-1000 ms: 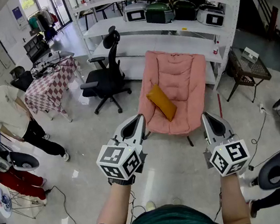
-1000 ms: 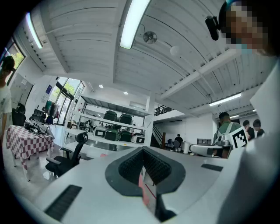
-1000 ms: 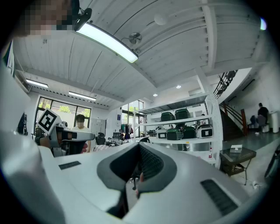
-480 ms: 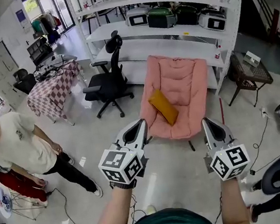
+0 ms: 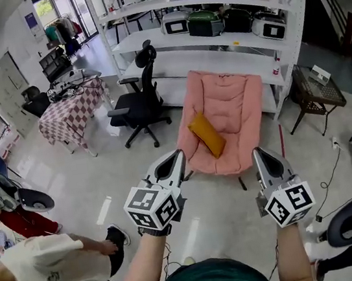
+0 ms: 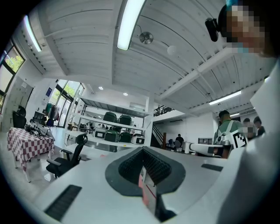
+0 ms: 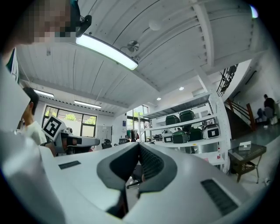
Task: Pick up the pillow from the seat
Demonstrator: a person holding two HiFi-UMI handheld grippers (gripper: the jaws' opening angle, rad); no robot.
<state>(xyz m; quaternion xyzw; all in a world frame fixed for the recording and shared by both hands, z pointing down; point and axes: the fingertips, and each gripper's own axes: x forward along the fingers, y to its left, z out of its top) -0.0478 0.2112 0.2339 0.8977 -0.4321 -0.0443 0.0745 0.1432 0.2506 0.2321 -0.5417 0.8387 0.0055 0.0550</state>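
Moved: The person in the white shirt (image 5: 46, 280) has bent down low, just beside and behind the left gripper (image 5: 177, 153). A moment ago they stood up, farther out on that side. Both grippers kept their place.
Left gripper: Its jaws are pressed together. Nothing is in them.
Right gripper (image 5: 258, 152): Its jaws are pressed together too, and it is empty.
Floor (image 5: 206, 210): Grey floor lies ahead of both tools, before the chair.
Pillow (image 5: 206, 134): It is yellow-orange. It sits ahead of the tools, between where the two point, and well apart from both. It lies slanted on the pink chair (image 5: 233, 105), with its low end on the seat.
How it may feel: It looks soft, squashy and light. It should bend when pinched and not break. The cloth should not slip much.
Where to grab: The jaws must open first. I think the low end nearest the tools is best, pinched deep so a thick fold sits in the jaws. One tool at each end would hold it steadier.
Far off: A black office chair (image 5: 138, 106) stands ahead, out past the left gripper. White shelves (image 5: 212, 33) stand behind the pink chair.
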